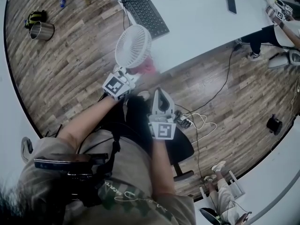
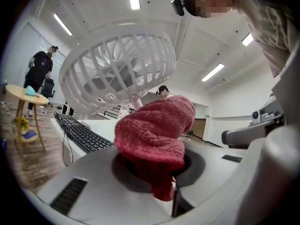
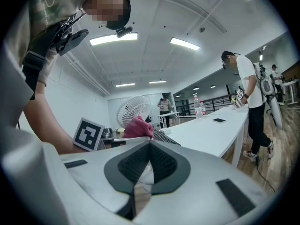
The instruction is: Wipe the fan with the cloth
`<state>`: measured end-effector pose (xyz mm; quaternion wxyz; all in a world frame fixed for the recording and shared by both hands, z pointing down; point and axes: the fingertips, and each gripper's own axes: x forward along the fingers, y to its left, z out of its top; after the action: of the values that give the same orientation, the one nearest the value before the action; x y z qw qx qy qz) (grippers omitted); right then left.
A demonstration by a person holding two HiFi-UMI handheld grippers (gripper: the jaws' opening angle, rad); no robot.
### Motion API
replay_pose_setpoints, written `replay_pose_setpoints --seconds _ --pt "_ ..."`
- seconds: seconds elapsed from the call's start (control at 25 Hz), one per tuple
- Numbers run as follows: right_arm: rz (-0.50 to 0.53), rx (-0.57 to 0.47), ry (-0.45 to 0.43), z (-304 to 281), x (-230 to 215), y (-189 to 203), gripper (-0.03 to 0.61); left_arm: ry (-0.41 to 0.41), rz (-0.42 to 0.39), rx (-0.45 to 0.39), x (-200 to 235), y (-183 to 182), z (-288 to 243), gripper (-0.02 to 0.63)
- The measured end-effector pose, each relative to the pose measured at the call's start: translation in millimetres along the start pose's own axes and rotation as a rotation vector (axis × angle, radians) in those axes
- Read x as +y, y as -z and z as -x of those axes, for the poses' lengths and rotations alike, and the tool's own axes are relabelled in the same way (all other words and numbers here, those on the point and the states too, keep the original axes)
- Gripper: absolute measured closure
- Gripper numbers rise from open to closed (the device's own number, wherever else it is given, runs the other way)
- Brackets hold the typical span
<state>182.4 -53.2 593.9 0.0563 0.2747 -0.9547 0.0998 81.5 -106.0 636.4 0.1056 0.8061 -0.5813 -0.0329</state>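
Observation:
A white cage fan (image 1: 133, 46) stands at the near edge of the white desk (image 1: 201, 27), its grille close above my left gripper in the left gripper view (image 2: 117, 74). That left gripper (image 1: 133, 76) is shut on a pink-red knitted cloth (image 1: 146, 67), which bulges out of the jaws just below the fan (image 2: 154, 130). My right gripper (image 1: 158, 93) is held lower and nearer my body, shut with nothing in it (image 3: 150, 146). From it I see the cloth (image 3: 139, 127) in front of the fan (image 3: 132, 110).
A black keyboard (image 1: 140, 8) and a phone (image 1: 231, 3) lie on the desk. A metal cup (image 1: 42, 31) sits on the wooden floor at left, and cables (image 1: 201, 121) trail at right. Another person (image 1: 276, 32) stands at the desk's far right.

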Motion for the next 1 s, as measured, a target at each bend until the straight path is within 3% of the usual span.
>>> replay_pose_setpoints --seconds 0.2,0.4,0.6,1.0 --pt "0.001 -0.004 -0.001 -6.1 0.8 -1.0 0.577 0.007 0.021 0.018 1.0 9.8 0.0 0.557" --pt "0.0 -0.092 0.092 -18.6 -20.2 -17.0 0.577 -0.011 0.011 -0.03 -2.1 3.6 0.8 0.557" --pt "0.025 -0.11 0.073 -35.1 -25.1 -17.5 0.577 0.003 -0.024 -0.003 -8.1 0.5 -2.4 0.557" --pt "-0.007 -0.125 0.199 -30.4 -21.8 -4.9 0.577 0.109 0.004 0.009 -11.1 20.8 -3.5 0.545"
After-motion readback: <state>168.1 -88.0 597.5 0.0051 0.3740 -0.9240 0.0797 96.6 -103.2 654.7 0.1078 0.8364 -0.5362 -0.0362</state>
